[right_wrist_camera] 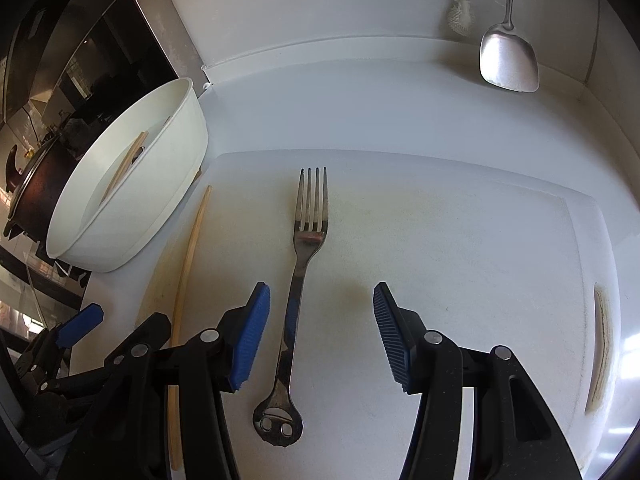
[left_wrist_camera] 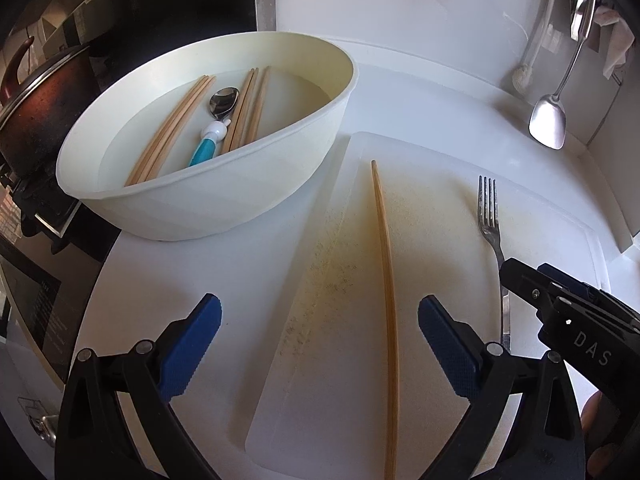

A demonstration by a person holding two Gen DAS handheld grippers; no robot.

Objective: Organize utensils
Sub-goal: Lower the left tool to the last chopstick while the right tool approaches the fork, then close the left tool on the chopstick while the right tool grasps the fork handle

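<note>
On the white desk [right_wrist_camera: 360, 120], chopsticks and a spoon [left_wrist_camera: 218, 120] are already gathered in the bowl [left_wrist_camera: 328, 120]. One chopstick [left_wrist_camera: 386, 280] and the fork [right_wrist_camera: 304, 264] are left on the cutting board [right_wrist_camera: 460, 240]. Left tongs [left_wrist_camera: 320, 344] and right tongs [right_wrist_camera: 322, 336] are held apart, empty.

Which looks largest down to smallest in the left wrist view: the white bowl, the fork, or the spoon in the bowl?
1. white bowl
2. fork, partly hidden by the right hand-held gripper
3. spoon

The fork lies nearer the camera, so ranks two and three are unsure.
</note>
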